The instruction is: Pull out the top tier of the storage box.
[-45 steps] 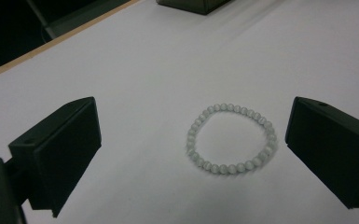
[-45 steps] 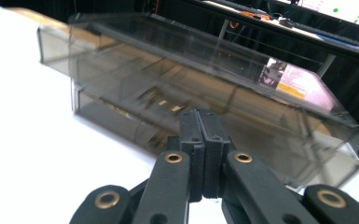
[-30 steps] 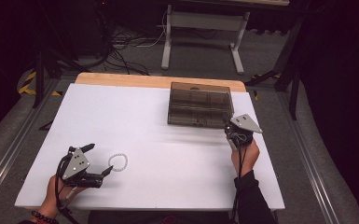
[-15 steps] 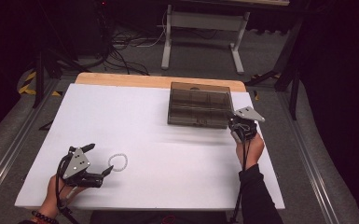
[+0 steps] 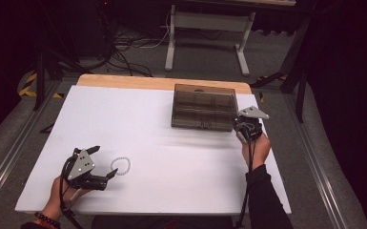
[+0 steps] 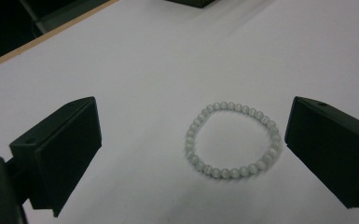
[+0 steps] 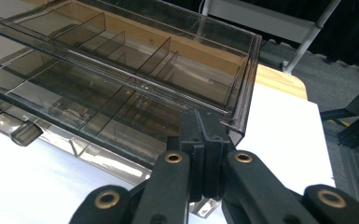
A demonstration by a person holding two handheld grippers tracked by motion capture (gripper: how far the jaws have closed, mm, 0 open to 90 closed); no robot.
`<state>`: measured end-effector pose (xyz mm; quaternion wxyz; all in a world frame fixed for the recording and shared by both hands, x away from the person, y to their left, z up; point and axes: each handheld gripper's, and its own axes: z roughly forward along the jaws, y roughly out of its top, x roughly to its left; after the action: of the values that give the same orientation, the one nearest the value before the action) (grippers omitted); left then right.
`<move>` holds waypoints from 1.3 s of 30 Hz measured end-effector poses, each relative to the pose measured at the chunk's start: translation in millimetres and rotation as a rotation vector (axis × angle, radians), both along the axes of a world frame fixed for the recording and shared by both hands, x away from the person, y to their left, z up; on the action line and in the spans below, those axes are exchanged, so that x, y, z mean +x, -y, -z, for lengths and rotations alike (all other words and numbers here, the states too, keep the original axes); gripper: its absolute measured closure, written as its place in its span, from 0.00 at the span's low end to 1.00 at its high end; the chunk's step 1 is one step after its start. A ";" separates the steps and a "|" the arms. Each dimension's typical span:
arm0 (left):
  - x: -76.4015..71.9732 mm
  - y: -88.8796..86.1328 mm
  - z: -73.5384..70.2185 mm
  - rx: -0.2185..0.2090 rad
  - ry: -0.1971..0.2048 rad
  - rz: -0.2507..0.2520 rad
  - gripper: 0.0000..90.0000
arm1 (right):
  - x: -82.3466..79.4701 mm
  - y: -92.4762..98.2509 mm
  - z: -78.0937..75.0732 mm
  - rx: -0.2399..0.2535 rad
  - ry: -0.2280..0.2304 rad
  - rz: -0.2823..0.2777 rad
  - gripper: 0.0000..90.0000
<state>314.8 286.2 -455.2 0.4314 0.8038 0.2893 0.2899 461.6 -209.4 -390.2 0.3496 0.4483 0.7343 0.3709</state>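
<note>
The left claw [image 6: 191, 154] is spread wide, its jaws on either side of a pale bead bracelet [image 6: 233, 140] lying flat on the white table [image 5: 171, 143], not touching it. The right claw [image 7: 203, 140], pressed together, meets the near corner of the smoky plastic box [image 7: 121, 88]; no writing is readable

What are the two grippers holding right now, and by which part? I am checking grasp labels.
Nothing is held. The left gripper stands open around the bead bracelet, pads apart from it. The right gripper is shut and empty, at the corner of the clear compartment box.
</note>
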 end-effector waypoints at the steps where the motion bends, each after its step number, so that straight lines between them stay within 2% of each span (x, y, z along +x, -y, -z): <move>1: -0.8 -0.2 0.0 -0.004 0.000 -0.001 0.05 | 0.5 0.1 0.8 0.004 -0.002 0.002 1.00; 5: -1.0 -1.5 -0.5 -0.007 0.002 -0.004 0.05 | 0.5 0.8 1.1 0.018 -0.006 0.005 1.00; 8: 0.0 -0.4 -0.1 -0.008 -0.001 -0.001 0.05 | 1.1 -0.4 0.7 -0.006 -0.004 0.002 1.00; 12: -1.1 1.1 -0.1 -0.005 -0.001 0.004 0.05 | -0.2 -1.2 0.1 -0.011 -0.009 0.010 1.00; 16: -3.2 -0.1 -1.4 -0.010 0.012 0.001 0.06 | -2.2 -1.3 -2.5 -0.029 -0.016 0.004 1.00; 20: -2.5 -0.4 -1.2 -0.009 0.006 0.003 0.06 | -3.2 -1.7 -5.3 -0.052 -0.038 -0.005 1.00; 28: -3.6 -0.2 -1.4 -0.003 0.004 0.007 0.07 | -7.5 -0.1 -8.4 -0.059 -0.068 -0.026 1.00; 32: -3.2 0.0 -1.3 -0.002 0.002 0.008 0.07 | -10.3 2.6 -9.2 -0.046 -0.075 -0.036 1.00; 39: -3.7 -0.4 -1.1 0.001 0.001 0.008 0.07 | -13.5 3.2 -9.6 -0.056 -0.064 -0.040 1.00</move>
<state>311.1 286.6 -454.0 0.4323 0.8050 0.2857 0.2888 448.0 -212.6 -380.5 0.3309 0.4353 0.7639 0.3427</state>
